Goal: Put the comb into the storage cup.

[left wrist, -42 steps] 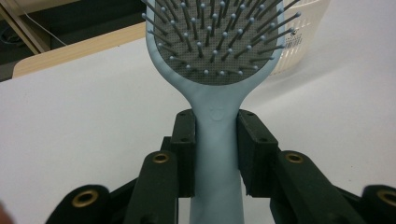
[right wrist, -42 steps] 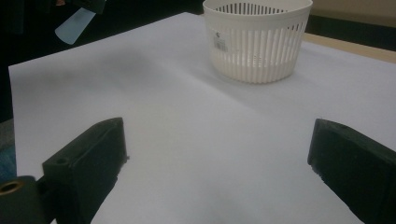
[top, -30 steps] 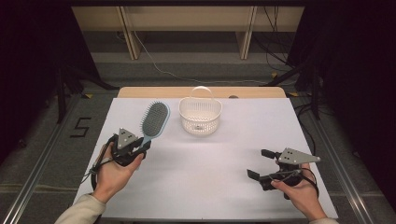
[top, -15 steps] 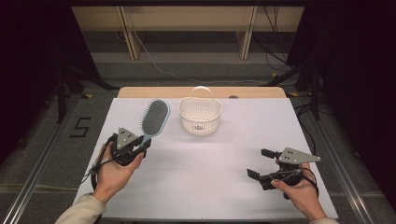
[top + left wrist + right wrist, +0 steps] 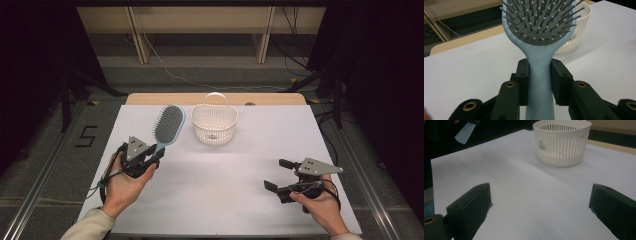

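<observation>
Black jaws of the left tool [image 5: 150, 159] are clamped on the handle of one pale blue plastic paddle hairbrush [image 5: 167, 126], at the left side of the white desk [image 5: 220, 195]. Its grey bristle pad with ball-tipped pins faces up, head pointing away toward the far edge. In the left gripper view the brush [image 5: 540, 30] is cut off at the top, and the lower end of the handle is hidden between the jaws. Next along, just right of the brush head, sits one white slotted plastic basket [image 5: 214, 124] with a loop handle, round-ish. Can't make out whether anything's inside. Over on the right, the right tool [image 5: 281, 176] sits low over bare desk, jaws spread wide, gripping nothing.
</observation>
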Motion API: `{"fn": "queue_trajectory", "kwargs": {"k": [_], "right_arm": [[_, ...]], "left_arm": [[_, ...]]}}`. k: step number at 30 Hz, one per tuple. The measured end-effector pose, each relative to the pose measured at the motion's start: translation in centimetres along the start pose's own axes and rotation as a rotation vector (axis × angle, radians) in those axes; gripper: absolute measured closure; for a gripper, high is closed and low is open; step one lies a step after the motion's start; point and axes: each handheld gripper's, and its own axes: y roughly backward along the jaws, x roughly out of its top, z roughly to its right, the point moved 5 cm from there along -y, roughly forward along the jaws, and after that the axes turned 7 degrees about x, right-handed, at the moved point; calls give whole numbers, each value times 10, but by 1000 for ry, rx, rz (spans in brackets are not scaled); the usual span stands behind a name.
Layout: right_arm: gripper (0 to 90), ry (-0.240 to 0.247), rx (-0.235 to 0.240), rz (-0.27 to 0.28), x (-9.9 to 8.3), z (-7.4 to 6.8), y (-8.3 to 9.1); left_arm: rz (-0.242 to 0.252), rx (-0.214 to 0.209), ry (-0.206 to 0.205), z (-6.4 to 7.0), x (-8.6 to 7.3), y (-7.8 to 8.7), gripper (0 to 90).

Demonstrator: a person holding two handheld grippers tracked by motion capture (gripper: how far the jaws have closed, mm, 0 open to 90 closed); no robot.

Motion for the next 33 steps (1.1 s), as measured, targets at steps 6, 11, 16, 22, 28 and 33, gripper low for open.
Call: {"fn": "queue_trajectory", "kwargs": {"k": [6, 11, 16, 22, 28, 33], "right_arm": [[50, -6, 3, 7, 1, -1, -2], [50, -21, 14, 18, 2, -1, -3], [52, -25, 15, 21, 3, -1, -5], [53, -28, 20, 20, 3, -1, -7], [53, -32, 21, 23, 3, -1, -7], [52, -31, 19, 24, 4, -1, -7]], "left_arm": [[15, -8, 0, 3, 3, 1, 697], [16, -16, 1, 6, 4, 1, 697], [29, -23, 4, 9, 7, 1, 697], [30, -29, 4, 11, 7, -2, 697], [47, -32, 16, 12, 11, -2, 697], [59, -34, 25, 13, 14, -4, 697]]}}
